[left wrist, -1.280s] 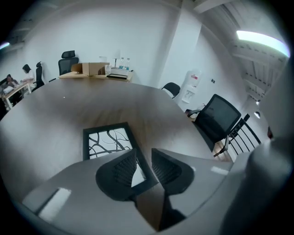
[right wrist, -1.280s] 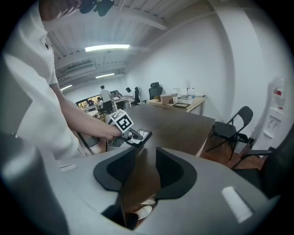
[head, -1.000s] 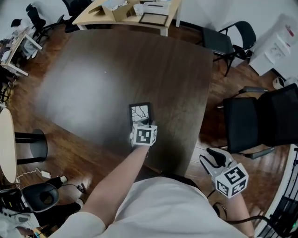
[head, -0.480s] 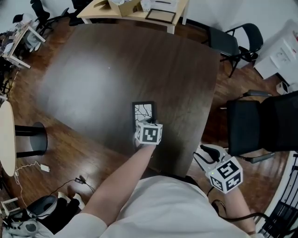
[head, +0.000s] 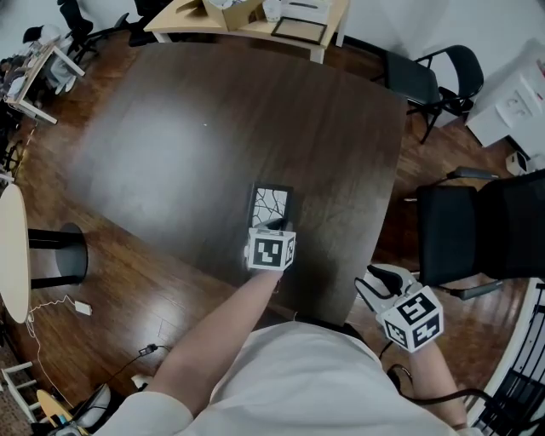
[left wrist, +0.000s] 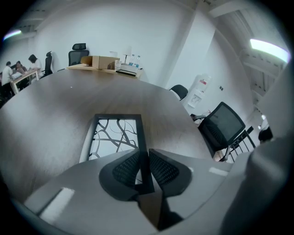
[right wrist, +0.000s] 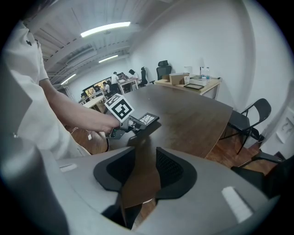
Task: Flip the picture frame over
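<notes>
The picture frame (head: 272,203) has a black border and a white picture of black branching lines facing up, and sits over the near part of the dark table (head: 196,128). My left gripper (head: 271,228) is shut on its near right border; the black bar (left wrist: 139,137) runs between the two pads. From the right gripper view the frame (right wrist: 148,119) looks tilted, its far end raised off the tabletop. My right gripper (head: 381,283) hangs beyond the table's near right edge, open (right wrist: 146,172) with nothing between its jaws.
A black office chair (head: 477,221) stands right of the table and a folding chair (head: 430,81) at the far right corner. A light wooden desk (head: 247,24) with boxes sits behind the table. A round stool (head: 55,255) is on the left floor.
The left gripper and the frame have drifted slightly right and nearer in the head view, grip unchanged. The right gripper has shifted a little left beside the table edge.
</notes>
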Action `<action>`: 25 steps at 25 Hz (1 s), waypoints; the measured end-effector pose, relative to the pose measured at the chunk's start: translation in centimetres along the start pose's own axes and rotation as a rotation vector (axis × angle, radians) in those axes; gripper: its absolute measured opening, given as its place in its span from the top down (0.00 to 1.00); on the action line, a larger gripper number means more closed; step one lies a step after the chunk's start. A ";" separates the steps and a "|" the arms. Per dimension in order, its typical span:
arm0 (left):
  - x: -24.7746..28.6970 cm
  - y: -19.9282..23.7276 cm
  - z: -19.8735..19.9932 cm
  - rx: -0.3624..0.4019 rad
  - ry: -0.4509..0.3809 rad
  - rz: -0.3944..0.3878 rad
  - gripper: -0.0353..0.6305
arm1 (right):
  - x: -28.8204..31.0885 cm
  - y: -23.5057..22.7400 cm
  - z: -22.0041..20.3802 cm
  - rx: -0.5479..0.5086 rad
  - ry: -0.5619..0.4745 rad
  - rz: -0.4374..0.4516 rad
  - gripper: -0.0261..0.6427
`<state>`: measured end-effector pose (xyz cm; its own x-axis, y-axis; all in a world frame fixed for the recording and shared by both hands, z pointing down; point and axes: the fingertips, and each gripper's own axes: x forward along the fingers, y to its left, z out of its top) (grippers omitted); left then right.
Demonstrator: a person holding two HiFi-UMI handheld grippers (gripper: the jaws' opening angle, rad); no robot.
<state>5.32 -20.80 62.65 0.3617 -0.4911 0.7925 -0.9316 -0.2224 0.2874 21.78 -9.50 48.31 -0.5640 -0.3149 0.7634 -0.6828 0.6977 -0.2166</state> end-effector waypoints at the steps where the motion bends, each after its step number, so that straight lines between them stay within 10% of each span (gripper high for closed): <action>1: -0.3 -0.2 0.2 -0.012 -0.005 -0.018 0.85 | 0.1 0.1 0.2 0.003 0.000 -0.002 0.75; 9: -3.2 -1.8 2.3 -0.106 -0.088 -0.229 0.85 | 1.1 1.5 1.7 0.007 -0.014 -0.021 0.75; 25: -8.8 -0.5 3.2 -0.605 -0.163 -1.029 0.85 | 3.3 7.4 4.9 0.032 0.003 -0.096 0.75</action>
<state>2.70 -19.06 53.86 0.9045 -0.4260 -0.0207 -0.0540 -0.1625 0.9852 12.58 -8.54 46.28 -0.4938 -0.3770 0.7836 -0.7482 0.6433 -0.1620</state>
